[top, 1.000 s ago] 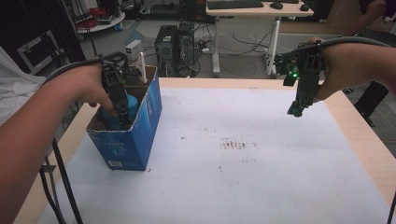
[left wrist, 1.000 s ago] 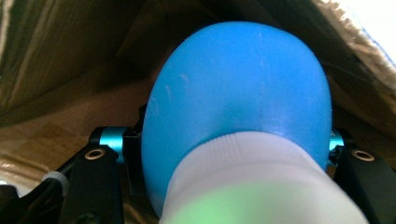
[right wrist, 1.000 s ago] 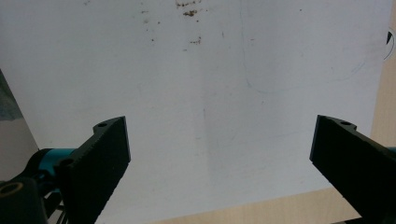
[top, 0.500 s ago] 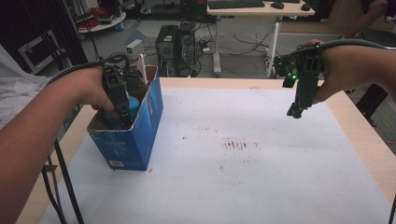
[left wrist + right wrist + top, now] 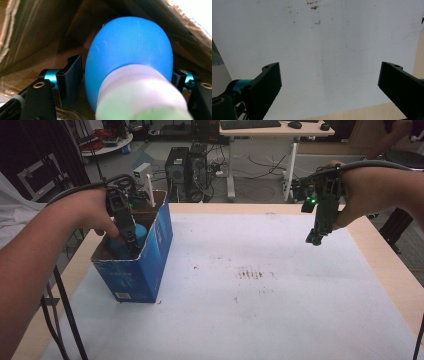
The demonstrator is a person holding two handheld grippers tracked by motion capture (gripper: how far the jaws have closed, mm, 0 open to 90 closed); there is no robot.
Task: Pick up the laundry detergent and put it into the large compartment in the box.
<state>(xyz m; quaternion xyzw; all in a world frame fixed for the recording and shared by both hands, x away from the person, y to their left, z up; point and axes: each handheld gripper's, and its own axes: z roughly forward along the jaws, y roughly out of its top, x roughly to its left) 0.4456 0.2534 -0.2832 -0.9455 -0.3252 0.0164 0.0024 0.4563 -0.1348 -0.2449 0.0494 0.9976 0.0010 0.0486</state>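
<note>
- Left gripper: jaws are set either side of a blue bulb with a pale neck. The left jaw stands just clear of it and the right jaw's contact is hidden, so a grip cannot be confirmed.
- Bulb is seen down inside the box, at the table's left; in the high view its blue top shows between the box walls.
- Right gripper: jaws are spread wide with nothing between them; it is held in the air over the far right of the white sheet.
- Change over the last second: very little. The left gripper has stayed in the box at much the same depth, and the right gripper has kept its hover.
- Meaning, as a judgement: the bulb is either being gripped for lifting out or was just set down; no lift has begun. The right gripper is idle.
- Writing: a white label patch is seen low on the box's near face, and faint print on its blue side; neither can be read. No brand can be made out.
</note>
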